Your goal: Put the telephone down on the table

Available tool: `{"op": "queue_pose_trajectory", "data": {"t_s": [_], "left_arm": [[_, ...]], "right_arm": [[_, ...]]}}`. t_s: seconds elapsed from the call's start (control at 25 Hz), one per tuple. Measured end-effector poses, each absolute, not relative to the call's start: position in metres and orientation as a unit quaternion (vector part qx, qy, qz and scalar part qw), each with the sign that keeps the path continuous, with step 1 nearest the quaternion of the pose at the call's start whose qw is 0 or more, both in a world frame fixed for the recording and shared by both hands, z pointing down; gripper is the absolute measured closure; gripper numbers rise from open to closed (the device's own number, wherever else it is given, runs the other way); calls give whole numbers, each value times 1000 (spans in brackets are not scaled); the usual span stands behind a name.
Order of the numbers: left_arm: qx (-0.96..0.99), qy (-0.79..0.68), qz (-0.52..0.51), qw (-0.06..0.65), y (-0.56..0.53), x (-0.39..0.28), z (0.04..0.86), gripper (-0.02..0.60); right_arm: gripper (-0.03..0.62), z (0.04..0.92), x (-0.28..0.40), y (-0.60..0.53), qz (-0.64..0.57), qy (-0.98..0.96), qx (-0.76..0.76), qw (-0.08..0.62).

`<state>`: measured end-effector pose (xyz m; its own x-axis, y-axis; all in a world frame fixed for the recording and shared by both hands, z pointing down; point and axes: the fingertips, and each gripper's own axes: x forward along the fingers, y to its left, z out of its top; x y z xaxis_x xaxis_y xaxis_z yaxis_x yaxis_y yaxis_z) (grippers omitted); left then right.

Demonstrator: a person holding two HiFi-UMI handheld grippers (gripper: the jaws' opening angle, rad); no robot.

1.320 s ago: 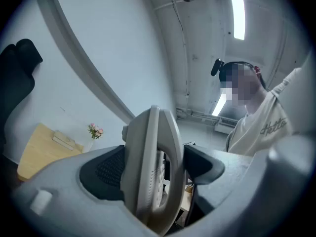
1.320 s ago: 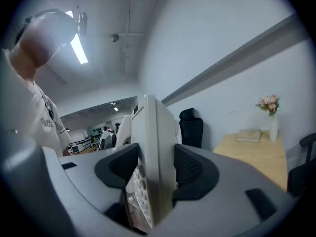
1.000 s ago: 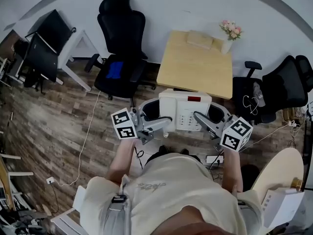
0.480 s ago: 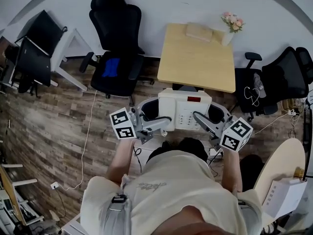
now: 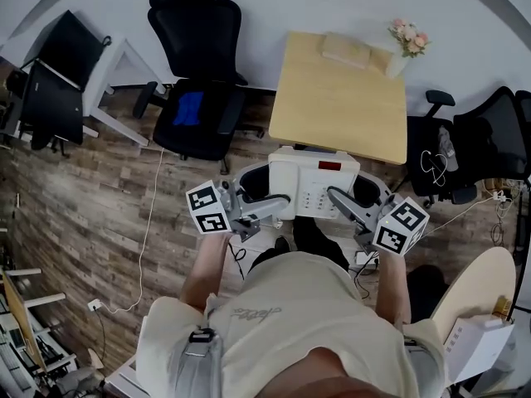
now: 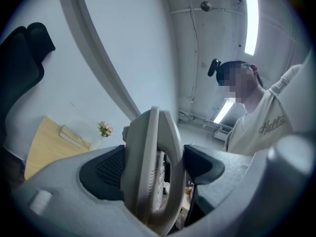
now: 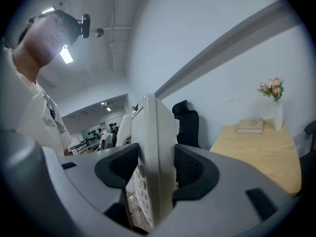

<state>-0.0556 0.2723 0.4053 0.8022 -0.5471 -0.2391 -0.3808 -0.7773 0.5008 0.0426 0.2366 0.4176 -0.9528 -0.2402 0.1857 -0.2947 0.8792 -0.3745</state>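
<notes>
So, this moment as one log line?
telephone held | left gripper shut on it | right gripper shut on it | table ahead

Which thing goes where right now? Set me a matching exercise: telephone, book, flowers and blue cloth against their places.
Things:
1. telephone
2. book
3. flowers
4. blue cloth

Places:
A. on the seat of the black chair
B. lying flat at the far edge of the table
C. clamped between the left gripper and the right gripper, short of the table
D. at the table's far right corner

Pairs: 1-C, 2-B, 3-D, 4-A
</notes>
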Motion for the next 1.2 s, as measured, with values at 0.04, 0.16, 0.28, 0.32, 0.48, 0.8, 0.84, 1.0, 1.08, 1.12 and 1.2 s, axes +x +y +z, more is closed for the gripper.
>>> {"op": "queue_pose_trajectory", "data": {"t_s": [0.04, 0.16, 0.28, 0.32, 0.48, 0.8, 0.84, 1.0, 1.08, 1.12, 1.2], "left_arm": [[923, -256, -185, 220, 264, -57, 405, 198], [922, -267, -172, 220, 235, -65, 404, 198], [921, -275, -169, 217, 201, -66, 401, 198], [921, -278, -168, 216, 189, -65, 401, 198], [921, -283, -161, 212, 132, -53, 401, 198], [924, -282, -165, 197, 72, -34, 388, 198], [924, -283, -166, 194, 70, -34, 387, 198], [924, -290, -159, 193, 60, -31, 383, 198], [922, -295, -154, 198, 41, -28, 384, 198], [921, -298, -153, 200, 34, -28, 384, 198], [919, -300, -155, 204, 25, -32, 387, 198]], "right_arm": [[370, 419, 40, 227, 205, -967, 135, 66], [370, 420, 33, 196, 209, -968, 127, 60], [370, 418, 31, 161, 209, -969, 119, 54], [370, 418, 32, 148, 209, -970, 117, 53], [370, 418, 42, 91, 207, -971, 107, 44], [370, 407, 62, 31, 192, -975, 107, 22], [370, 406, 62, 29, 192, -975, 107, 19], [370, 405, 64, 19, 197, -975, 100, 11], [370, 408, 67, 0, 206, -974, 94, 9], [370, 409, 67, -7, 210, -973, 92, 8], [370, 411, 63, -16, 214, -972, 92, 9]]}}
